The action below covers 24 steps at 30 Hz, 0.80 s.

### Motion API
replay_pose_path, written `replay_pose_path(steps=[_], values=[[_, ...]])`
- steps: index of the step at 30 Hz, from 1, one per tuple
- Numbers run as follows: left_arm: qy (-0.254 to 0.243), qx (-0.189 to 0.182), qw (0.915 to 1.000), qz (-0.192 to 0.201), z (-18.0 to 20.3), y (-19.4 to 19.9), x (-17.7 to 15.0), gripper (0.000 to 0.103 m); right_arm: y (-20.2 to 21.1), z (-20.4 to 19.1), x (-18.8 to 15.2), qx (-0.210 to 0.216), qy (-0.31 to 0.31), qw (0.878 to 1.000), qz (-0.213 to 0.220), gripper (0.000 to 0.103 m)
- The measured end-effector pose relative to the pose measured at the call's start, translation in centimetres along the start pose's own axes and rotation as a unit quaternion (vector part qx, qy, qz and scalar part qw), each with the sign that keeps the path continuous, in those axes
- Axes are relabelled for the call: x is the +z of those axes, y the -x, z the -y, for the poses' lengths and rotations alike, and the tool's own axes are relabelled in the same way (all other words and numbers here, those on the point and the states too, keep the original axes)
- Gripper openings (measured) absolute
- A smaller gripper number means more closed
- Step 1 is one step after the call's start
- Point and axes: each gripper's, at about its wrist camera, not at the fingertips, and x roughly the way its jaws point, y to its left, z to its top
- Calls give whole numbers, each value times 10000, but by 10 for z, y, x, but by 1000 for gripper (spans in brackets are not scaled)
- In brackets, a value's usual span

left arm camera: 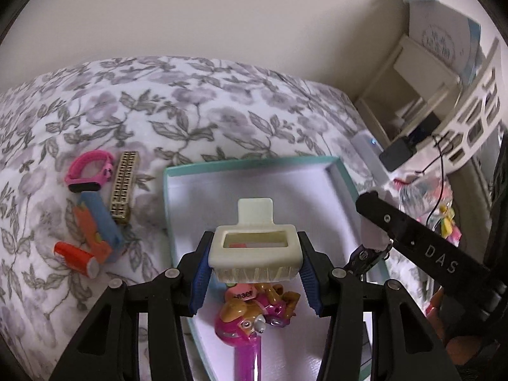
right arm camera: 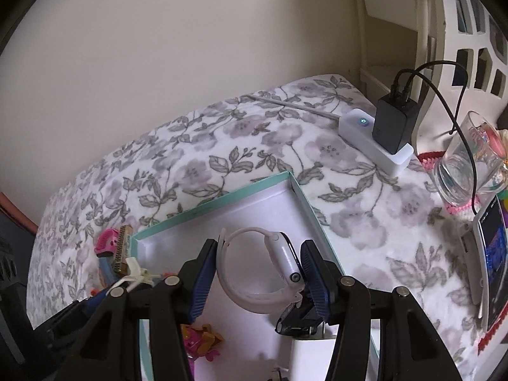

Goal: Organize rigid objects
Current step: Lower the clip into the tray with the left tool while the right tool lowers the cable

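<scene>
1. Fingers of our left gripper [left arm camera: 255,265] clamp a cream brush [left arm camera: 255,254], bristles down, above the teal box [left arm camera: 177,171].
2. Our right gripper [right arm camera: 258,270] fingers pinch a white watch [right arm camera: 263,273] over the same box [right arm camera: 222,197].
3. Inside the box we see a pink toy [left arm camera: 250,314] at the near end, under the brush.
4. Left of the box on the floral blanket [left arm camera: 190,108]: pink watch [left arm camera: 90,171], gold block [left arm camera: 123,187], blue-orange toy [left arm camera: 98,225], red tube [left arm camera: 76,258].
5. Far right: white power strip [right arm camera: 377,143] with black charger [right arm camera: 393,123], glass [right arm camera: 463,171], phone [right arm camera: 492,254].
</scene>
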Motion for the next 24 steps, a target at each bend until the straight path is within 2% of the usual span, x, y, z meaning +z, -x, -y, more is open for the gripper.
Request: replay_pose_path(steps=[7, 12, 17, 24], values=[[-214, 98, 9996, -152, 8, -14, -7, 52, -13, -8, -9, -115, 219, 9994, -245, 57], [-205, 155, 9994, -224, 5, -18, -8, 52, -17, -14, -14, -217, 421, 9984, -308, 57], [-174, 174, 9994, -245, 2, -19, -8, 53, -15, -13, -14, -165, 345, 9987, -326, 58], [-34, 96, 9995, -286, -5, -14, -8, 63, -10, -12, -13, -148, 259, 9991, -297, 58]])
